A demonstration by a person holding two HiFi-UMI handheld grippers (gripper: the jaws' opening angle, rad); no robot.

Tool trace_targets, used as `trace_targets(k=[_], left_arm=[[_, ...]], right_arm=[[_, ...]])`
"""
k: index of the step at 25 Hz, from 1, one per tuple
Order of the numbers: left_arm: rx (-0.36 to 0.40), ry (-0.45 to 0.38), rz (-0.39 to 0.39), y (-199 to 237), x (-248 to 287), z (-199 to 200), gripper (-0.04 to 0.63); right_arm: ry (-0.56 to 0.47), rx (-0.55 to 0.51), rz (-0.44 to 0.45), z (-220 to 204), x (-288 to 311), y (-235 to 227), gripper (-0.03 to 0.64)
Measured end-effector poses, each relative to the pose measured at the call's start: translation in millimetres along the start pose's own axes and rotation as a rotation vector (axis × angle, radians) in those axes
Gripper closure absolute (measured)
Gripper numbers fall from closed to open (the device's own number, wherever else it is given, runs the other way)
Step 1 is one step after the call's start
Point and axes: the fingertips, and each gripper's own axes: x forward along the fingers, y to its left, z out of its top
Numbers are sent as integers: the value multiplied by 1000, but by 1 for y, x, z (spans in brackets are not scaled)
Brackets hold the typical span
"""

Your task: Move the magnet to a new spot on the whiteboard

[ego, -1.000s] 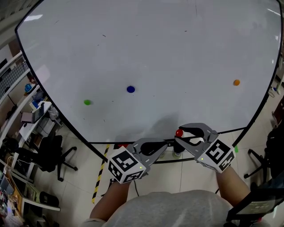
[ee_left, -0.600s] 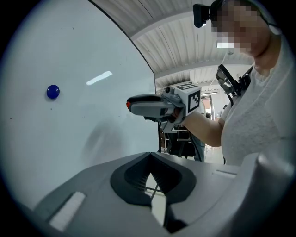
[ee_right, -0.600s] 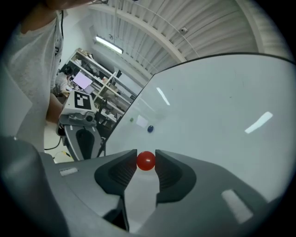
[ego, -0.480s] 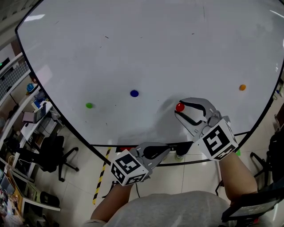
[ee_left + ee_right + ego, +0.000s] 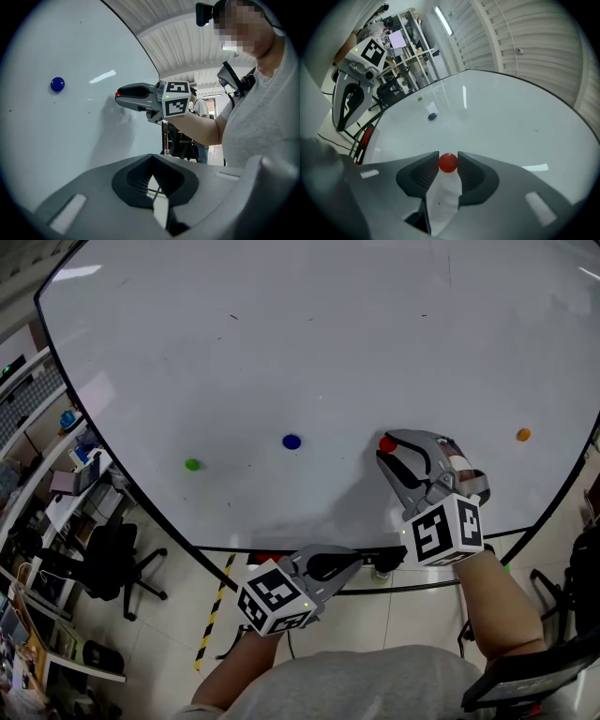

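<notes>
A small round red magnet (image 5: pixel 448 162) sits pinched between the tips of my right gripper (image 5: pixel 448 164), which is shut on it. In the head view the right gripper (image 5: pixel 387 448) holds the red magnet (image 5: pixel 386 444) up against the whiteboard (image 5: pixel 309 352), right of the blue magnet (image 5: pixel 292 442). My left gripper (image 5: pixel 349 563) hangs lower, below the board's bottom edge, with its jaws shut and nothing in them. From the left gripper view the right gripper (image 5: pixel 118 95) shows side-on with the red magnet (image 5: pixel 117 94) at its tip by the board.
A green magnet (image 5: pixel 192 464) sits at the board's lower left and an orange magnet (image 5: pixel 523 435) at its right. An office chair (image 5: pixel 108 563) and shelves (image 5: pixel 47 493) stand on the floor to the left. Yellow-black tape (image 5: pixel 214 615) marks the floor below the board.
My right gripper has risen from below the board's bottom edge up onto the board face, rolling as it went, with the red magnet still in its jaws. The left gripper has stayed put.
</notes>
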Motion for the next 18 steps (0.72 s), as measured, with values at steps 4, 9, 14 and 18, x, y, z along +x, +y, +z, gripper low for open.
trace_targets(k=[4, 9, 14, 18], left_arm=[[-4, 4, 3, 3, 0, -3, 607], [-10, 3, 4, 7, 0, -4, 607], [-13, 6, 4, 9, -1, -7, 607], [-16, 3, 3, 11, 0, -8, 607]], right_arm=[[16, -47, -48, -5, 6, -4, 492], [46, -69, -74, -13, 14, -6, 492], [75, -128, -105, -17, 16, -4, 489], [89, -143, -114, -18, 16, -3, 490]])
